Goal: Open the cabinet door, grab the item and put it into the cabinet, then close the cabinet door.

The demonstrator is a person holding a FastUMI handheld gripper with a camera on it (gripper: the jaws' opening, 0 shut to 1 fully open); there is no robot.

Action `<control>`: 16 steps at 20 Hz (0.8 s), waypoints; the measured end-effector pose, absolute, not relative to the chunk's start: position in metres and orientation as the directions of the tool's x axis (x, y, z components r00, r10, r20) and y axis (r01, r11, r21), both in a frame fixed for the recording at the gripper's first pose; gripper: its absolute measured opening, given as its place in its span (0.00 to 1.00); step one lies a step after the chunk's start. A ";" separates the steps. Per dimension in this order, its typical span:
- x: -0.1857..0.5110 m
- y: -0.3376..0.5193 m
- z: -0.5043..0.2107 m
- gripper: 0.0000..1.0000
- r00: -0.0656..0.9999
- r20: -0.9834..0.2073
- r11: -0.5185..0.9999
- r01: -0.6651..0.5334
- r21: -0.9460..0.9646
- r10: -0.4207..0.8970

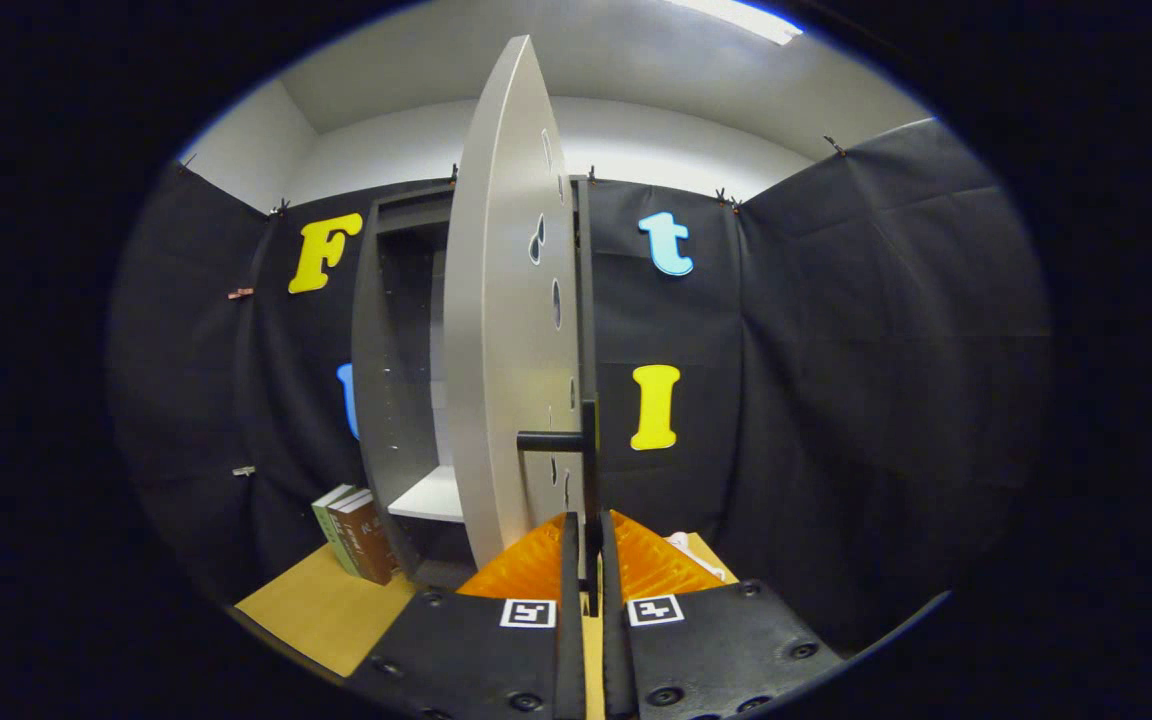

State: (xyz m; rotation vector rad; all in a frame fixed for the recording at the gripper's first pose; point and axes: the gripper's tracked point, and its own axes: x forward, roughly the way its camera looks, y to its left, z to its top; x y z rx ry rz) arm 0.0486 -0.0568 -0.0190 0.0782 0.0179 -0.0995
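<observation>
A grey cabinet (381, 380) stands on the table against the booth wall. Its pale door (506, 330) is swung out toward me, edge-on just ahead of the fingers. A dark bar handle (589, 450) runs down the door's near edge and drops between my fingertips. My gripper (591, 528) is shut on that handle, with both fingers pressed against its lower end. Inside the cabinet a white shelf (431, 495) shows through the gap. Two or three upright books (356, 535) lean against the cabinet's left side.
The wooden table top (321, 610) extends left of the fingers, in front of the books. A small pale object (686, 545) lies on the table beyond the right finger, partly hidden. Black cloth walls close in behind and on both sides.
</observation>
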 end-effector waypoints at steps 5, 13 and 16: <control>0.044 -0.074 -0.019 0.10 0.989 -0.016 0.984 0.148 0.095 -0.147; 0.022 -0.091 -0.013 0.40 0.980 -0.006 0.980 0.199 -0.014 -0.200; 0.012 -0.068 -0.025 0.77 0.985 -0.060 0.987 0.161 -0.002 -0.161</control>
